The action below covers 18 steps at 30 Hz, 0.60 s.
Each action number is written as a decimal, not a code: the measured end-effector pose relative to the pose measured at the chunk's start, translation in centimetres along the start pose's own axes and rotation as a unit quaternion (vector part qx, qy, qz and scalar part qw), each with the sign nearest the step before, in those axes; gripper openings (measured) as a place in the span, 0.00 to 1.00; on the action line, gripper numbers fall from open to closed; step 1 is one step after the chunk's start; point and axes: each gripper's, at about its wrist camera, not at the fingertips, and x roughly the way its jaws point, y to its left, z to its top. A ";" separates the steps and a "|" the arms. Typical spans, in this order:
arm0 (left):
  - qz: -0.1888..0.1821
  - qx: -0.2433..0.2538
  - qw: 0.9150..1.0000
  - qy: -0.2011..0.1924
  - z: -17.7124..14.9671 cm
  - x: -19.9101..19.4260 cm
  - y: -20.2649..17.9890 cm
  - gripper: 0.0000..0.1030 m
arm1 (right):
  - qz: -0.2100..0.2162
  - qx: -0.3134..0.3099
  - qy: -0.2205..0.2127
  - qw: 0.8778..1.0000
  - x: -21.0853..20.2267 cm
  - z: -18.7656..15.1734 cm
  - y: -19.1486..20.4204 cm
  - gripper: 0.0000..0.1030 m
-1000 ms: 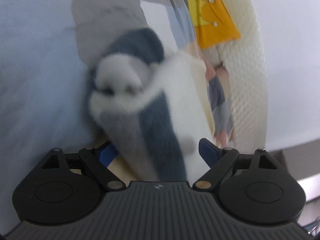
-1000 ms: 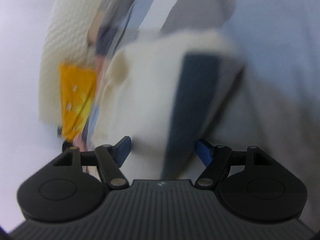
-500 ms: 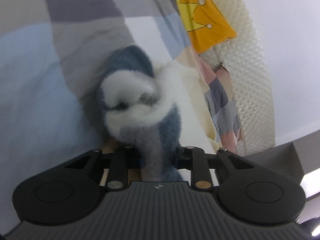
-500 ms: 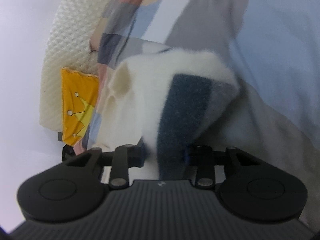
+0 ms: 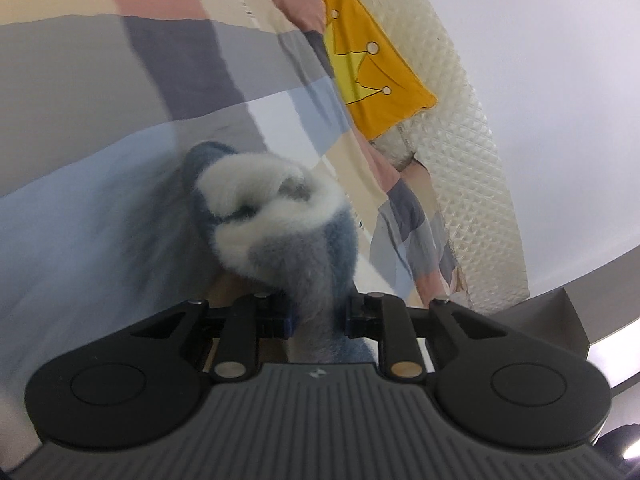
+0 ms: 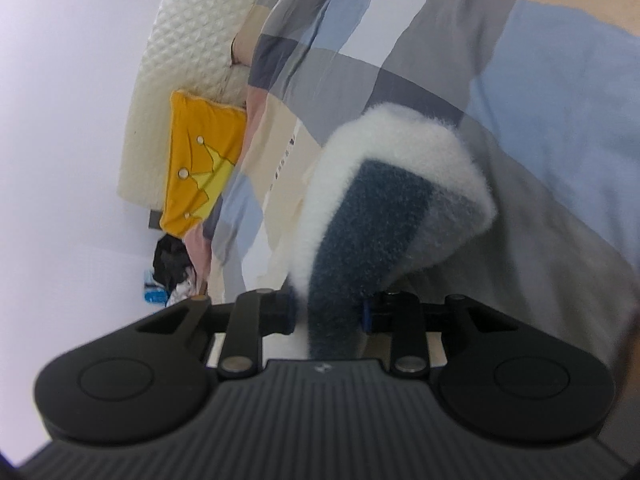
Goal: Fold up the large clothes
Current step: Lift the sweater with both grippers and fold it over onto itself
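- Fleece garment (image 5: 280, 236): a fluffy piece in white, dark blue and grey lay bunched above the bed, gripped at two places. In the left wrist view it formed a rolled clump with a white edge folded over blue and grey panels. In the right wrist view (image 6: 384, 216) it rose as a curved flap, with a white border around a dark blue stripe and a grey patch.
- Bed cover (image 5: 100, 100): a patchwork of grey, light blue, pink, cream and white blocks lay under the garment and filled most of both views.
- Headboard (image 5: 460, 120): a cream quilted panel stood at the far end of the bed, against a pale wall.
- Yellow cushion (image 5: 372, 76): it bore a crown print and leaned on the headboard, beside the bed cover.
- Left tongs (image 5: 318, 322): pressed onto a grey-blue part of the fleece, which passed between the blue pads.
- Right tongs (image 6: 330, 314): pinching the dark blue stripe and white edge of the same garment.
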 end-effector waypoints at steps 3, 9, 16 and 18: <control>0.006 -0.005 1.000 0.004 -1.8 -3.9 0.4 0.24 | -0.008 -0.001 0.003 1.000 -2.6 -1.1 -0.3 0.31; 0.020 -0.020 1.000 0.007 -3.6 -7.4 1.4 0.24 | -0.035 0.014 0.018 0.999 -4.2 -2.4 -0.8 0.32; 0.035 -0.048 0.998 0.024 -0.3 -3.4 -0.3 0.25 | -0.060 0.071 0.027 0.995 -0.9 -0.1 0.7 0.35; 0.040 -0.051 0.998 0.029 0.8 -1.8 -1.0 0.25 | -0.063 0.087 0.028 0.994 0.1 0.7 1.0 0.37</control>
